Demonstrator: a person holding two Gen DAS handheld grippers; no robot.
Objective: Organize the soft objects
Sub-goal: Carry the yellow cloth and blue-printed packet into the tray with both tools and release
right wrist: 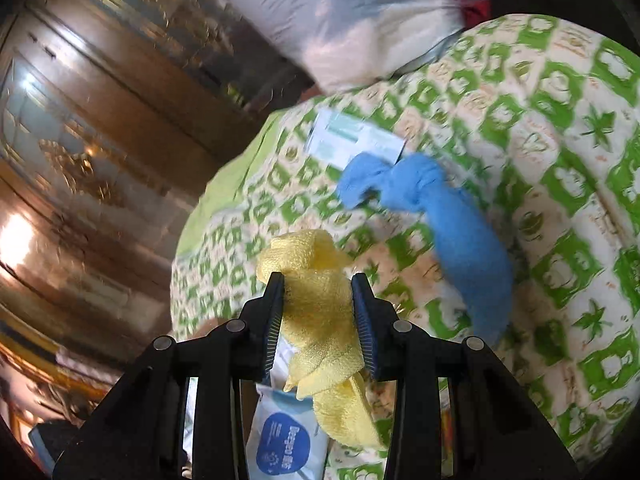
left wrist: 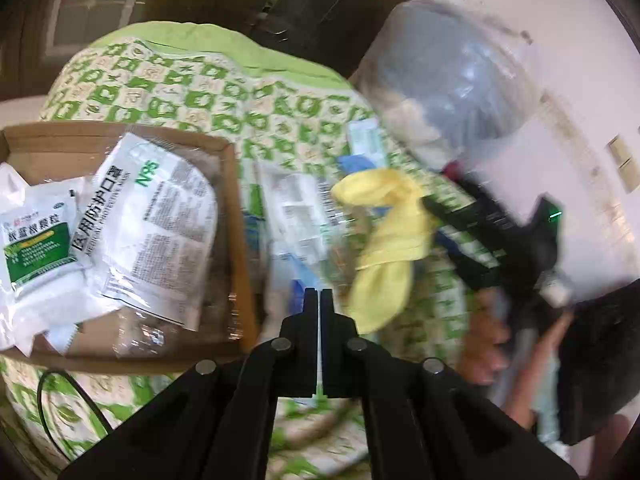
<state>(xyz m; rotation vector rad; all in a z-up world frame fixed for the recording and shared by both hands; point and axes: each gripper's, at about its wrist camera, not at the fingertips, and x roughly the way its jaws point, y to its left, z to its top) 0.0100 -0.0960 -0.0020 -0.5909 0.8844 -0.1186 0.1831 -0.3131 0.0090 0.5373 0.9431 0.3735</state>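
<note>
My right gripper (right wrist: 318, 280) is shut on a knotted yellow towel (right wrist: 320, 312) and holds it above the green-and-white quilt (right wrist: 560, 200). The yellow towel also hangs in the left wrist view (left wrist: 384, 240), held by the right gripper (left wrist: 440, 208) at the right. A knotted blue towel (right wrist: 432, 208) lies on the quilt beyond it. My left gripper (left wrist: 321, 294) is shut and empty, beside a cardboard box (left wrist: 236, 200) at the left that holds a white N95 mask packet (left wrist: 156, 232) and a green-and-white medicine sachet (left wrist: 36, 244).
A large clear plastic bag of soft things (left wrist: 448, 80) sits at the back right by a white wall. Flat packets (left wrist: 296, 208) lie on the quilt between box and towel. A wet-wipe pack (right wrist: 284, 436) lies under my right gripper. A dark wooden wardrobe (right wrist: 100, 120) stands behind.
</note>
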